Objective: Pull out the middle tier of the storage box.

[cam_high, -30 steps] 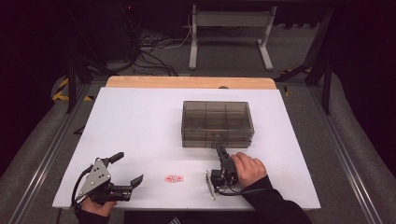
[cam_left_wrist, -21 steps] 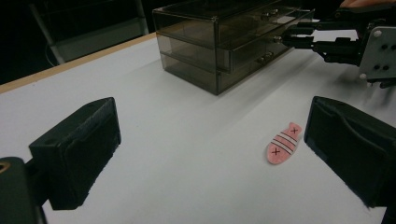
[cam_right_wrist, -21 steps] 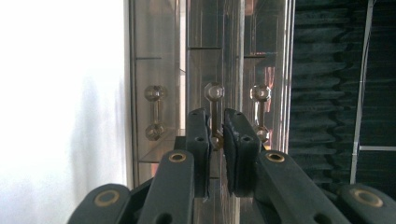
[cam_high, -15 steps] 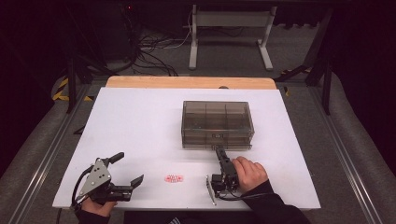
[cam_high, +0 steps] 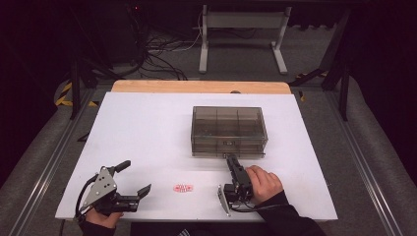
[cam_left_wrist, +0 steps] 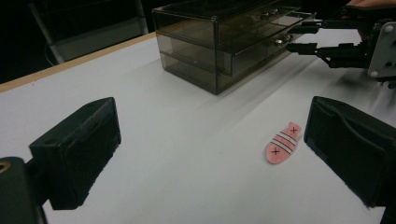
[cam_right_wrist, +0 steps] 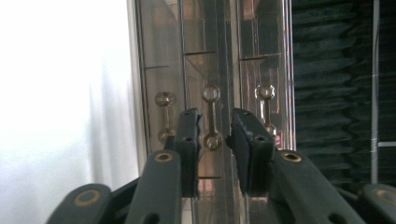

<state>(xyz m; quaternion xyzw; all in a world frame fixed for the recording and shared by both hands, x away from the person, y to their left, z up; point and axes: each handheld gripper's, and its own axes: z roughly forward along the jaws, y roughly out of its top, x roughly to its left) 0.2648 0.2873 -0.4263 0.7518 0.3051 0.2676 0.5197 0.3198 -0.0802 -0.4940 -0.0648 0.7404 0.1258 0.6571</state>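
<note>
High view: smoky clear drawer box standing right of centre on the white tabletop, front facing the person. Right hand-held gripper lying low with its tips against the front of the box at the bottom drawer. Left hand-held gripper resting near the front left corner of the tabletop, well apart from the box, jaws spread wide with nothing between them. Small pink felt fish lying flat between the two hand-held grippers, near the front edge.

Left gripper view: two black jaws far apart over bare tabletop, gripping nothing. Pink fish just beside the right-hand jaw, striped, with crosses at either end. Drawer box beyond, right hand-held gripper reaching its handle from the right.

Right gripper view: turned on its side, looking straight at the drawer fronts. Three metal handles in a row; the middle handle sitting in the narrow gap between the pads. Jaws just opening, a sliver of space on either side of the handle, pads not pressing on it.
</note>
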